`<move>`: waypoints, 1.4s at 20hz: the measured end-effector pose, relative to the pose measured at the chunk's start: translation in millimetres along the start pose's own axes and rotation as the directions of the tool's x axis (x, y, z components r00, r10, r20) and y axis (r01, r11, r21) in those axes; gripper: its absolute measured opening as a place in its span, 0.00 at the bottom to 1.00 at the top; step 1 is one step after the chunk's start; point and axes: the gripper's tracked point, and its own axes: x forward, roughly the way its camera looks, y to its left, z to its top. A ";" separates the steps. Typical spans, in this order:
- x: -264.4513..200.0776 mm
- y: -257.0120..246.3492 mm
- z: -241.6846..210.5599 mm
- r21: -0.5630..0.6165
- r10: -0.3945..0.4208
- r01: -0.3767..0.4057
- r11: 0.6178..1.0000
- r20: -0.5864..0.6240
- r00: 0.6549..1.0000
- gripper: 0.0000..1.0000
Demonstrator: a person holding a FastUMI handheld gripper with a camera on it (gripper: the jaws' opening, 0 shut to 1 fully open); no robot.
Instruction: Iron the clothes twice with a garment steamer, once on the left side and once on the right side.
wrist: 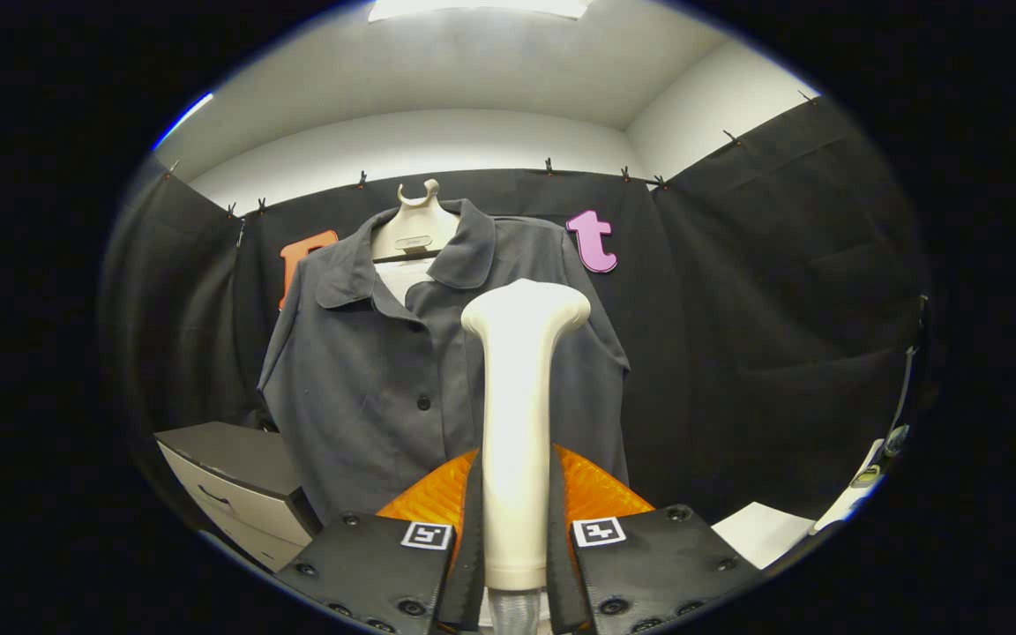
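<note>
The claw (pixel 515 529) is clamped on the garment steamer (pixel 519 414) handle, head up. Beyond it the shirt (pixel 367 379) hangs on its hanger (pixel 415 231), near but apart. Looks like neither pass is underway yet, though I can't tell for sure.

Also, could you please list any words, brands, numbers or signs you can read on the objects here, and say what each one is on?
Small plate on the hanger: too small to read.
Square markers on the claw, which is shut on the steamer: coded patterns, no words.
Shirt: no text seen.
</note>
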 end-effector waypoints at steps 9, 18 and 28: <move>36.5 7.7 -12.6 0.005 0.012 -0.012 1.000 -0.029 1.000 0.36; 21.5 2.2 -45.5 -0.035 -0.001 -0.001 0.999 -0.067 0.998 0.36; 1.3 1.4 -101.1 -0.021 -0.034 0.031 0.999 -0.135 0.990 0.36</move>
